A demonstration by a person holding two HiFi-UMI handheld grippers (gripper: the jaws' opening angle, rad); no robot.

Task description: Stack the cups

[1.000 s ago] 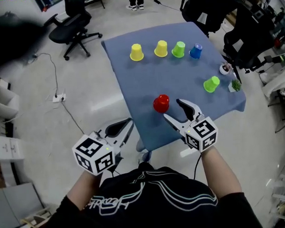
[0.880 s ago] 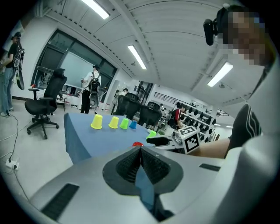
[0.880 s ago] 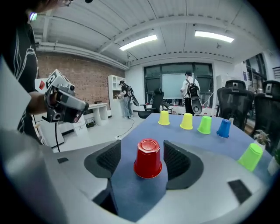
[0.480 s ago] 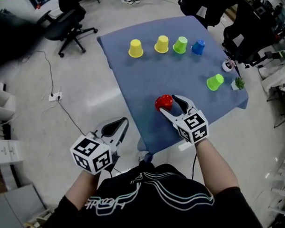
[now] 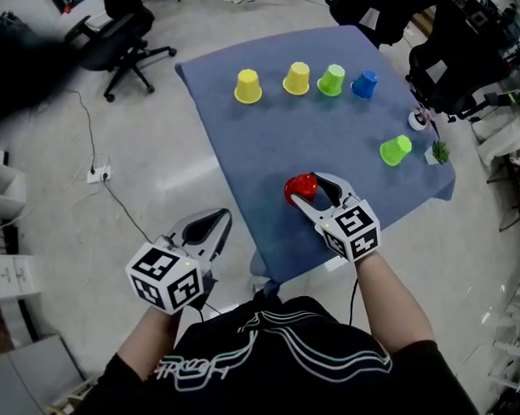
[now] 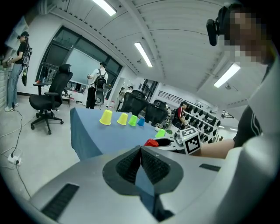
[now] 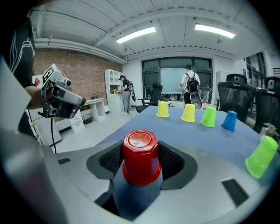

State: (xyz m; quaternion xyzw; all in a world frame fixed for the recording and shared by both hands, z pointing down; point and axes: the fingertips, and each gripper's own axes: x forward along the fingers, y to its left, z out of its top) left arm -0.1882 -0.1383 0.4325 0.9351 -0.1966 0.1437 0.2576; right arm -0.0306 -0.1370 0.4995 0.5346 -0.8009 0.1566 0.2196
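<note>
A red cup (image 5: 300, 189) stands upside down near the front edge of the blue-clothed table (image 5: 266, 143). My right gripper (image 5: 309, 189) reaches around it; in the right gripper view the red cup (image 7: 140, 155) sits between the two pads, and the jaws are closing, close to its sides. Two yellow cups (image 5: 247, 86) (image 5: 296, 78), a green cup (image 5: 330, 80) and a blue cup (image 5: 364, 84) stand inverted in a row at the far edge. Another green cup (image 5: 395, 150) leans at the right. My left gripper (image 5: 211, 223) hangs off the table to the left, shut and empty.
A small potted plant (image 5: 437, 154) and a little white object (image 5: 417, 120) sit by the table's right edge. An office chair (image 5: 122, 33) and a power strip (image 5: 95, 174) with cable are on the floor to the left. More chairs stand behind the table.
My right gripper has moved forward until its jaws are around the red cup, and the jaws have narrowed. My left gripper has hardly moved.
</note>
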